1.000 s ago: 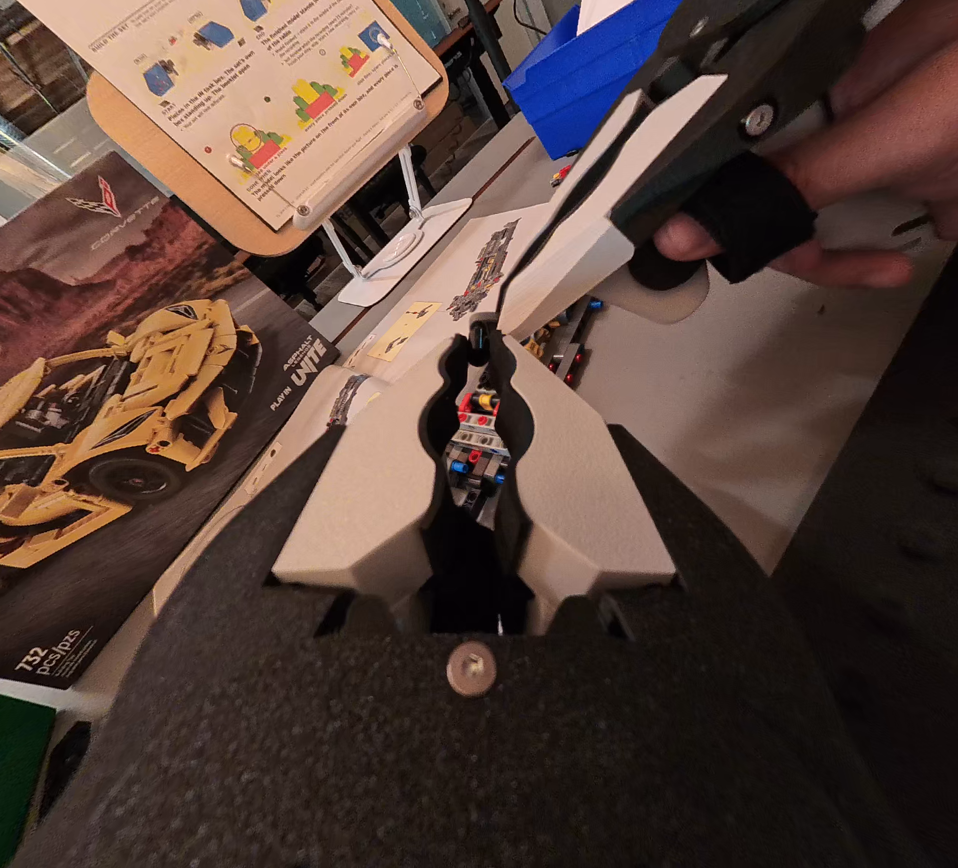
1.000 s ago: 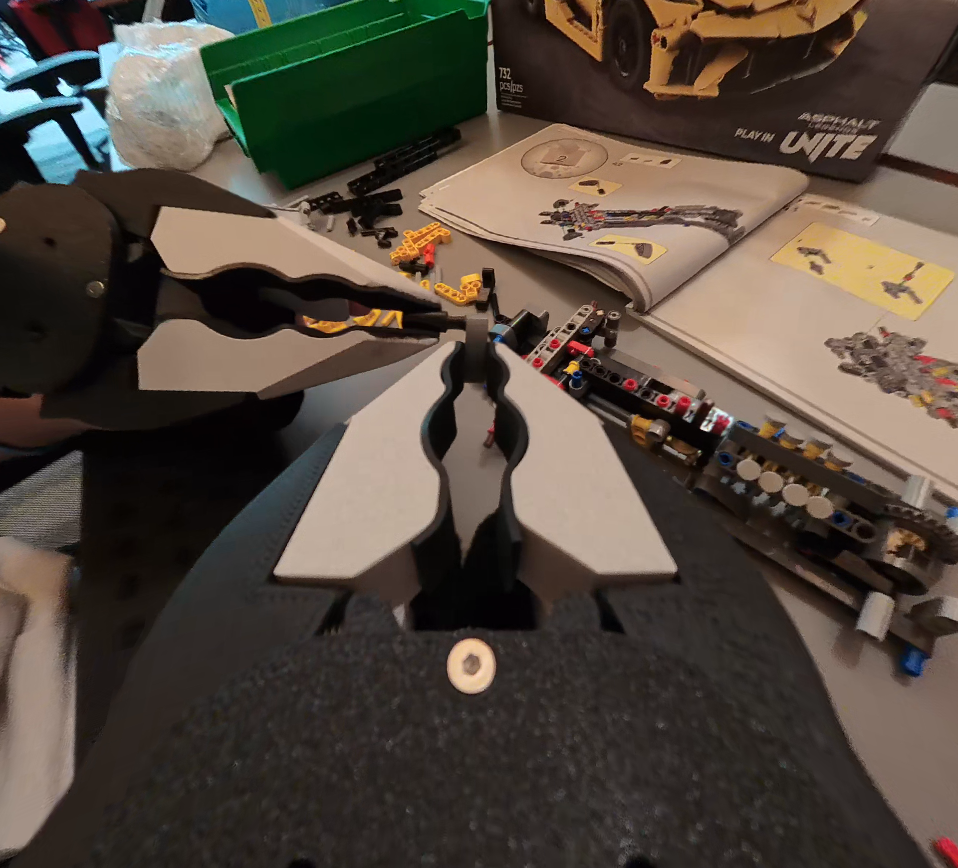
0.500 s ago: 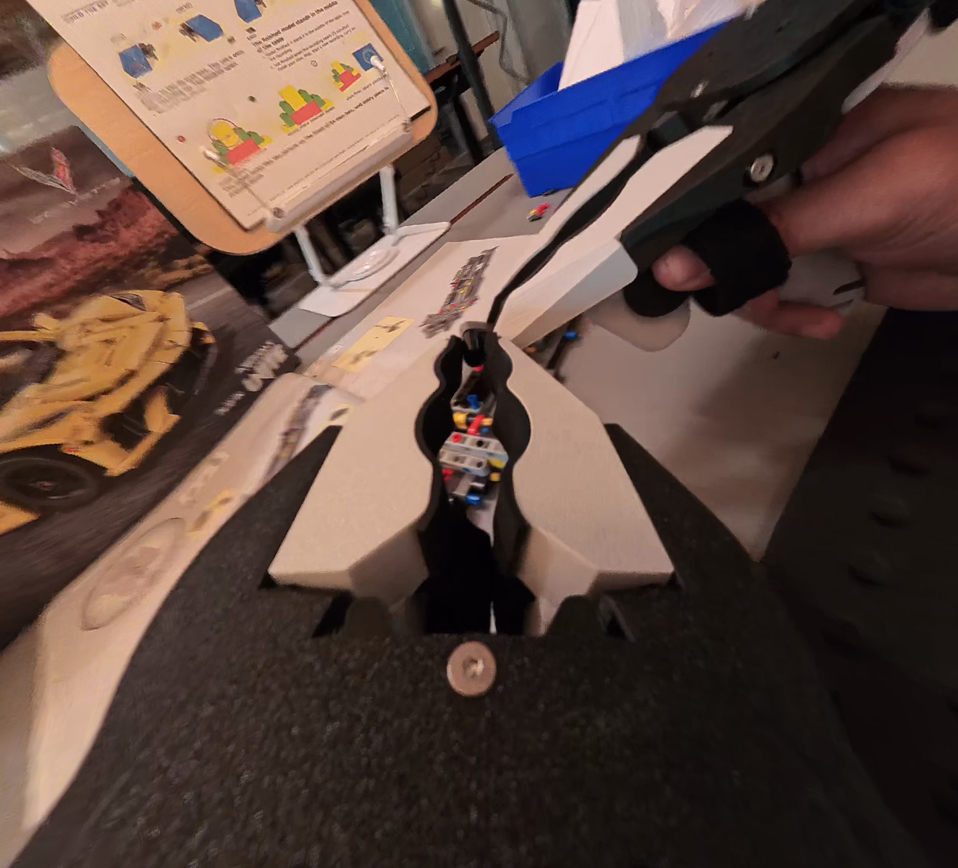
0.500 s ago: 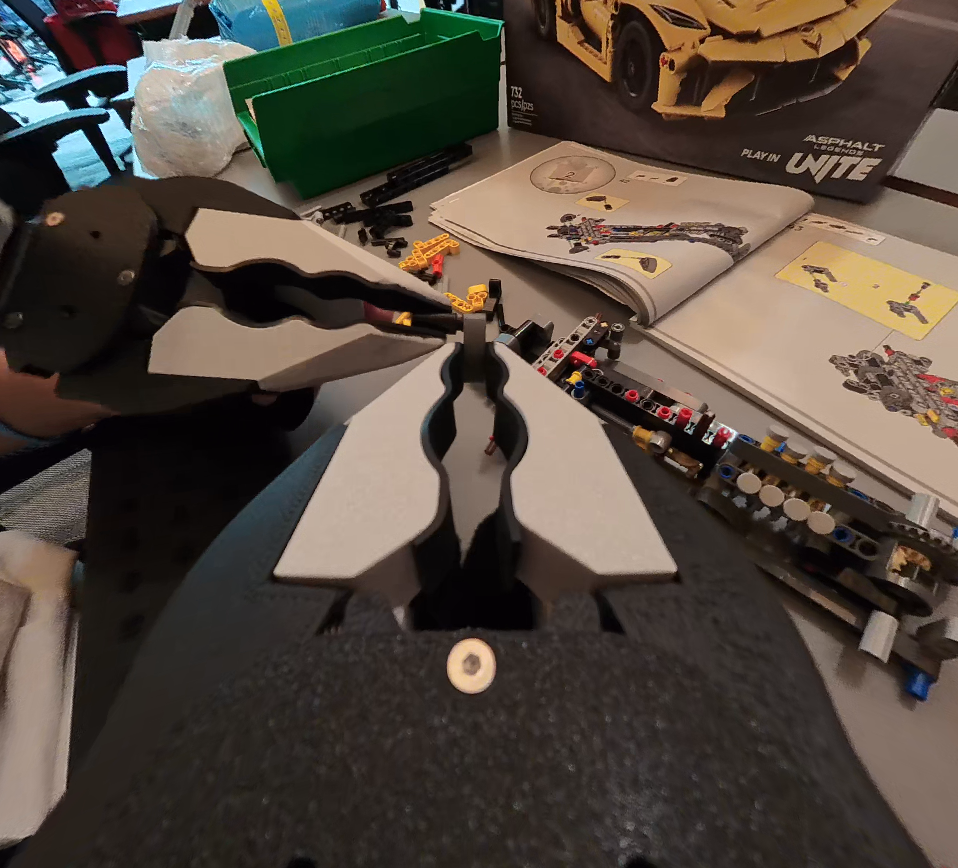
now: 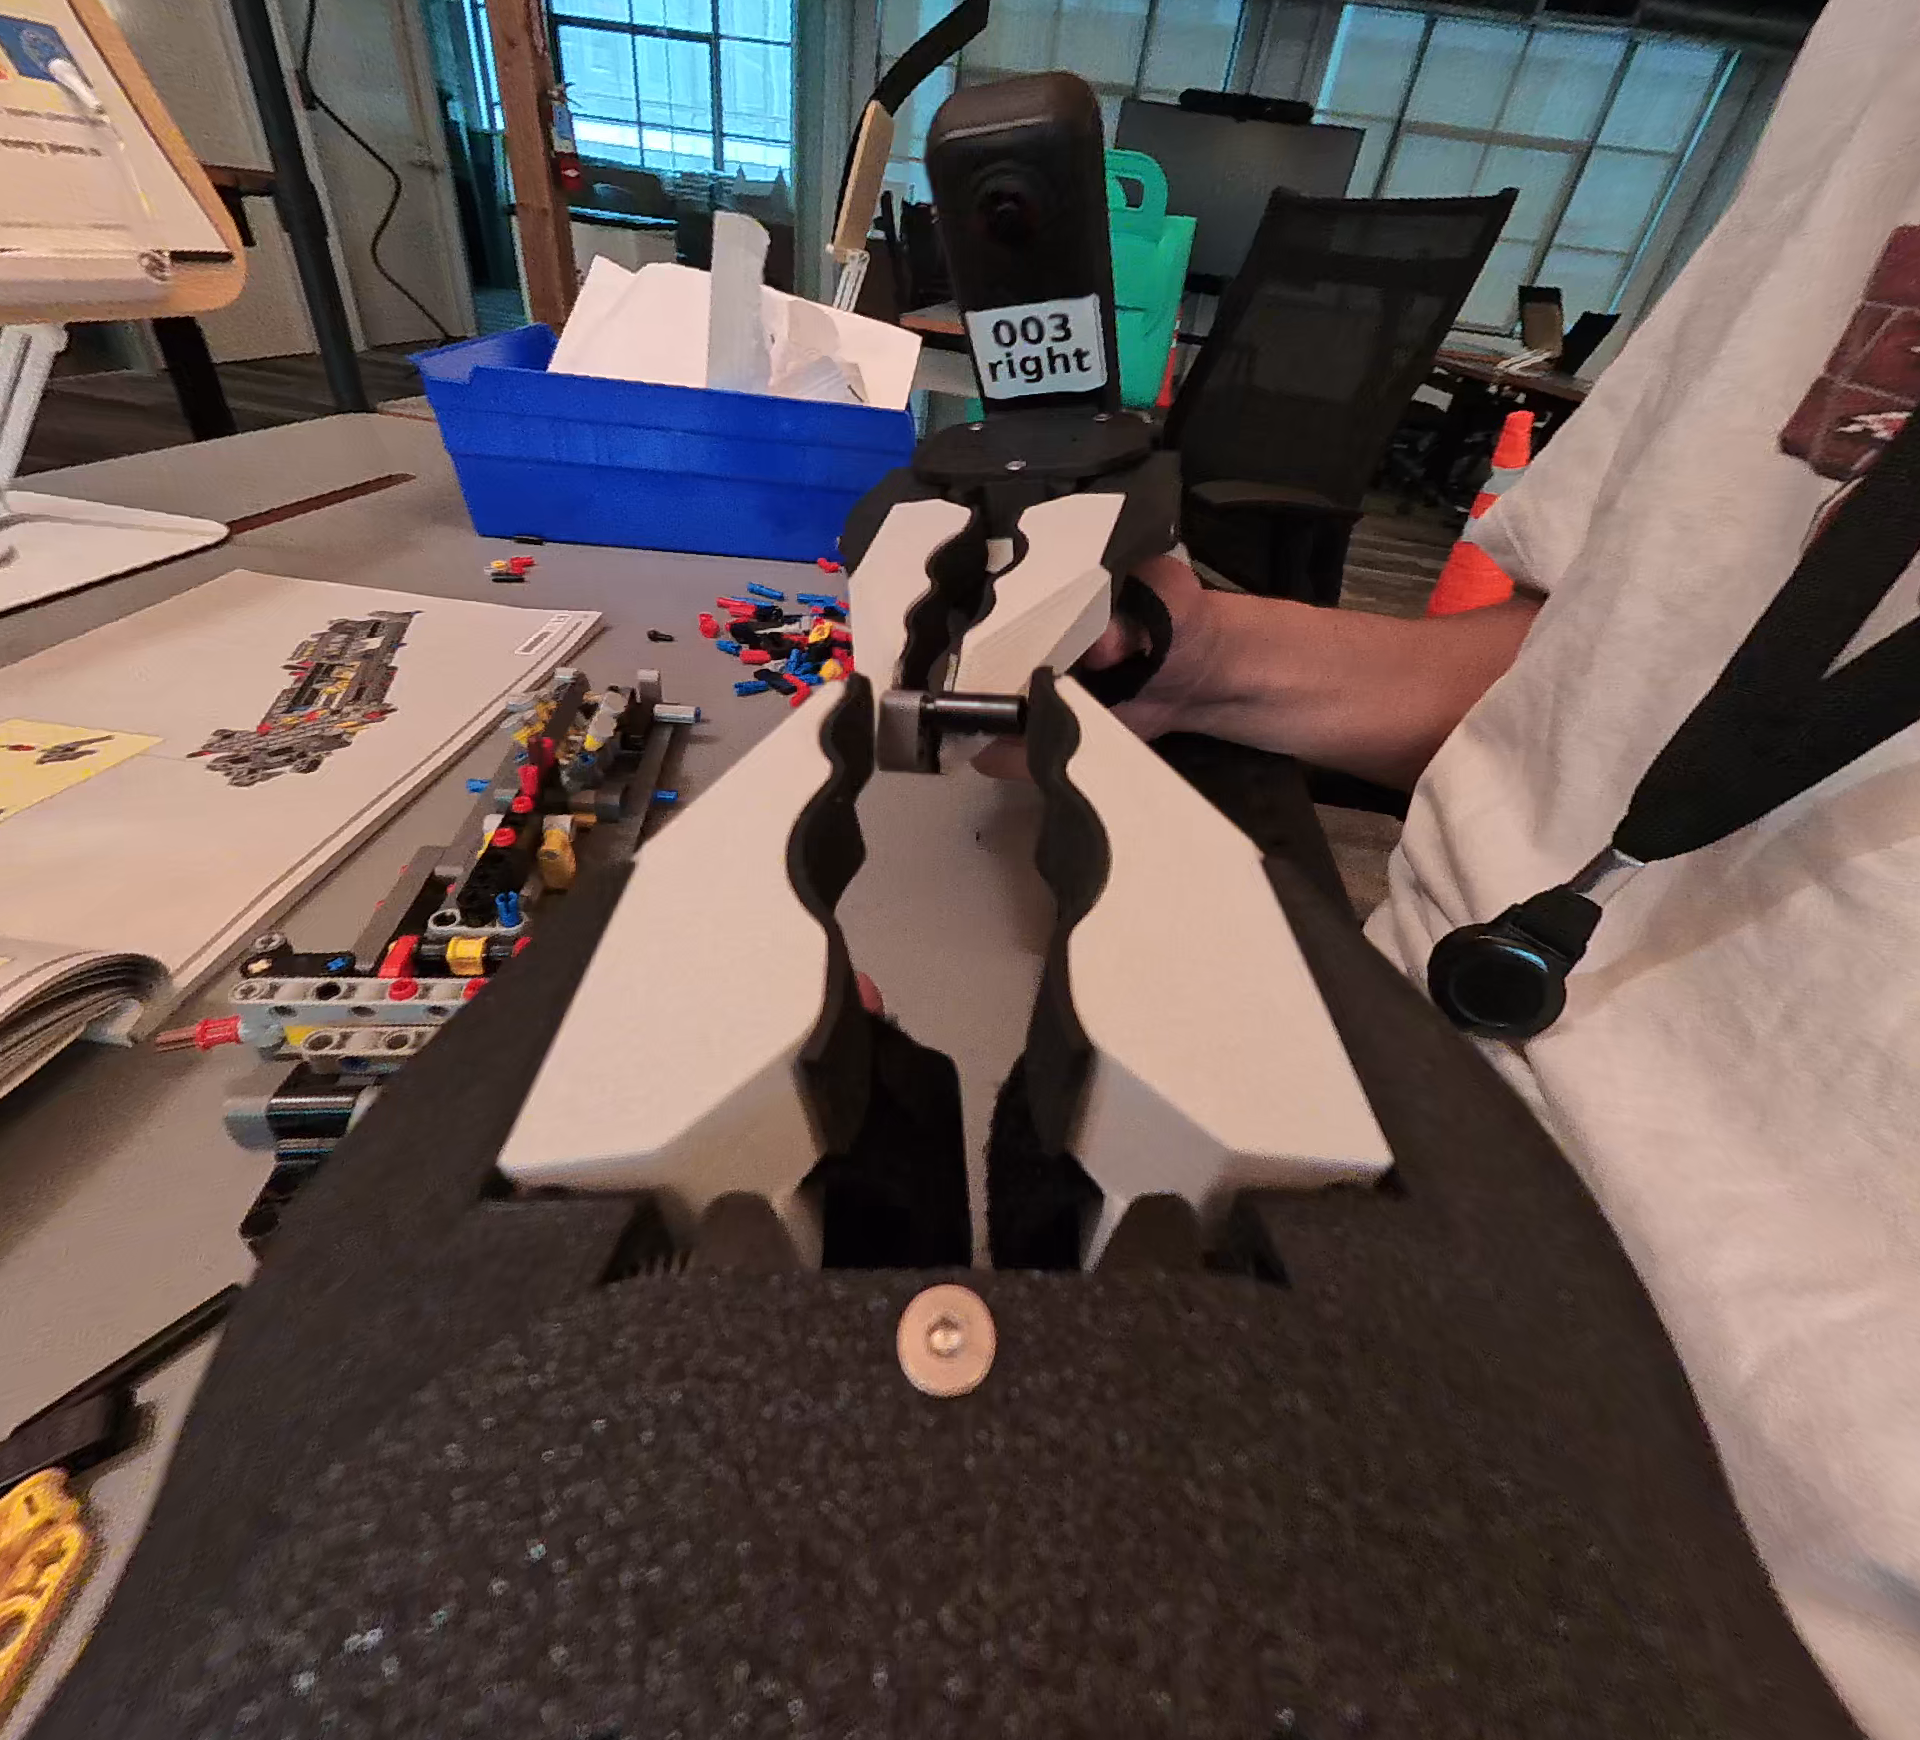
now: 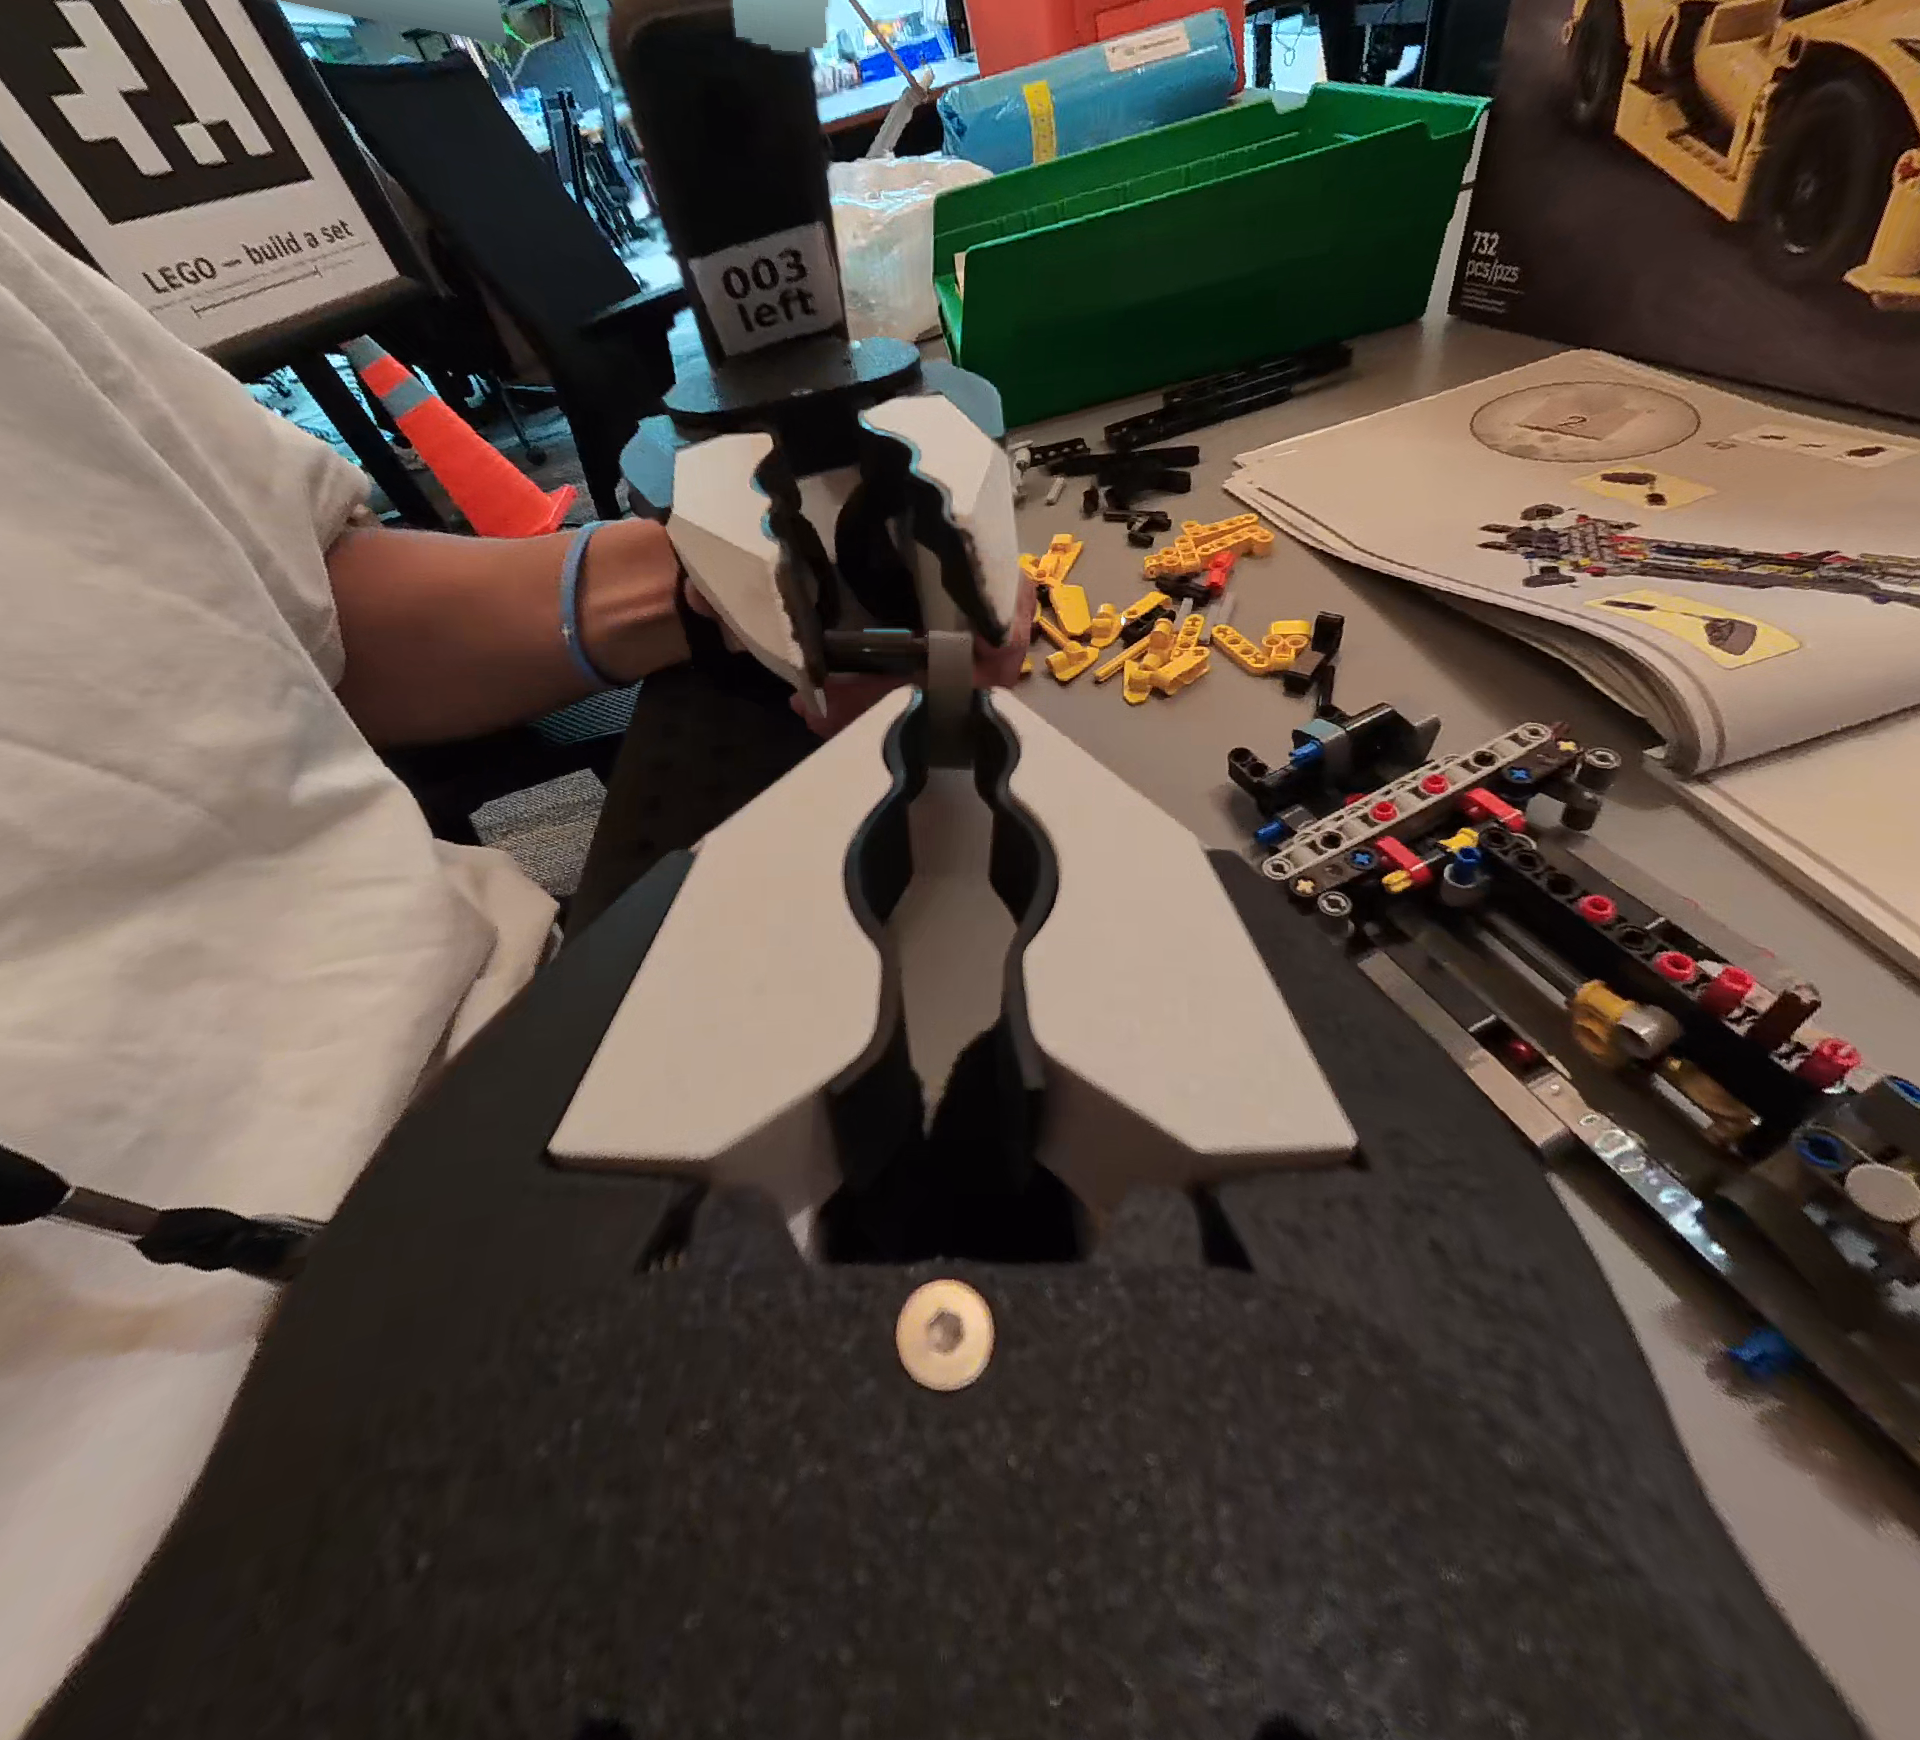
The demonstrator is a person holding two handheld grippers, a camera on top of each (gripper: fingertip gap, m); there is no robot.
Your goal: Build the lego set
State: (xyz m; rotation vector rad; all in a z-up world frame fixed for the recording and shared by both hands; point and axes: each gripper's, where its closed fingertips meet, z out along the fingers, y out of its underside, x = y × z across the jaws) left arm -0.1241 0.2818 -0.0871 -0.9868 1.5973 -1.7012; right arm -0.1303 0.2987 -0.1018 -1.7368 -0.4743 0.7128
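My left gripper [image 5: 948,703] and right gripper [image 6: 948,714] face each other above the table's near edge, tips meeting. A short black pin [image 5: 977,711] with a grey round piece [image 5: 904,732] on its end spans the left jaws end to end. The right gripper [image 5: 928,677] is shut on the edge of that grey round piece [image 6: 945,667]. The left gripper [image 6: 904,651] also shows in the right wrist view with the pin [image 6: 873,651] across it. The long, partly built Lego chassis [image 5: 499,890] [image 6: 1507,869] lies on the table beside them.
An open instruction booklet [image 5: 260,755] [image 6: 1662,568] lies beyond the chassis. There are loose coloured pins [image 5: 779,641], a blue bin [image 5: 644,475], yellow pieces [image 6: 1143,630], black beams [image 6: 1195,433], a green bin [image 6: 1195,256] and the set's box [image 6: 1714,80]. The person's white shirt [image 5: 1662,755] is close. Only a small space, under 4 cm, lies between the two pairs of fingers.
Both grippers have swung round from side by side to facing each other. The left jaws stand wider, with the pin and grey piece now spanning them.
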